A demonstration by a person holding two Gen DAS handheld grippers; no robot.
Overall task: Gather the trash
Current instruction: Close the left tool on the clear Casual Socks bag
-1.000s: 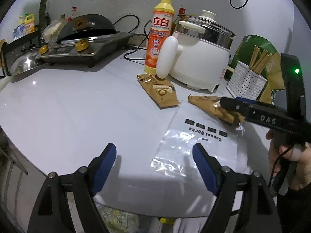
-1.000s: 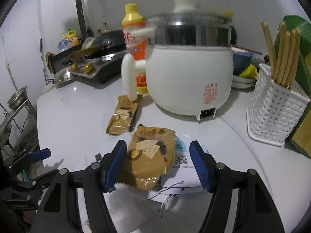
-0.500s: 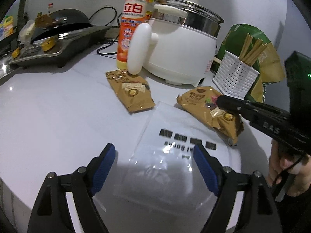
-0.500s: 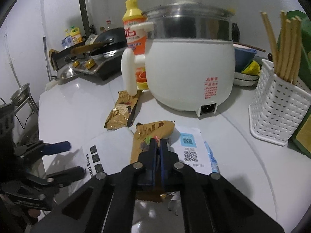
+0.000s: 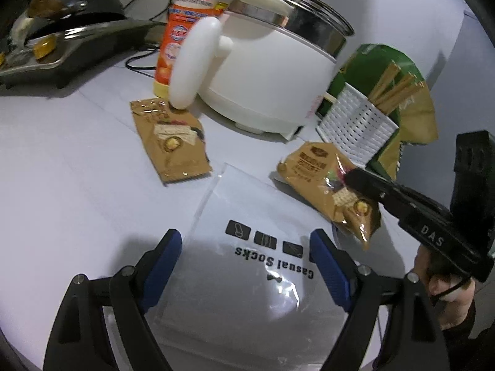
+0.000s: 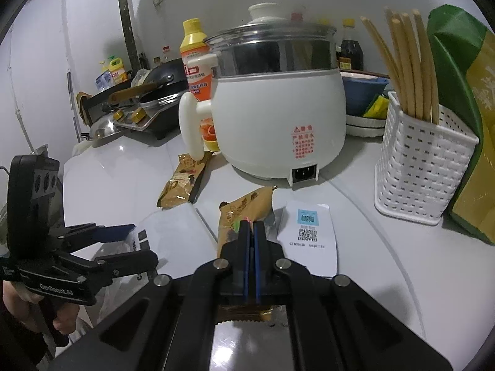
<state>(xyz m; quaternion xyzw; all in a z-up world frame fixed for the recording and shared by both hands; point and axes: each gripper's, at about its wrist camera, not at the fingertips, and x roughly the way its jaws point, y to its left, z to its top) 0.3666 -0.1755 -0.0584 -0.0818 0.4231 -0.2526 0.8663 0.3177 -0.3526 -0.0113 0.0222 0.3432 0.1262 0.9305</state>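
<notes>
So my right claw (image 6: 251, 232) is clamped flat on the nearer brown snack wrapper (image 5: 321, 176), pinching it near its middle while it sits on the white table (image 5: 62, 185), in front of the white electric pot (image 6: 278, 117). My left claw (image 5: 244, 266) is spread wide with nothing gripped, hovering over the clear "Casual Socks" bag (image 5: 256, 266), which lies flat between the blue pads. A second brown wrapper (image 5: 170, 142) lies further back, by the pot's handle and the orange detergent bottle (image 5: 191, 31). A white QR-code slip (image 6: 309, 235) is just right of the pinched wrapper. The chopstick basket (image 6: 420, 160) stands off to the right.
</notes>
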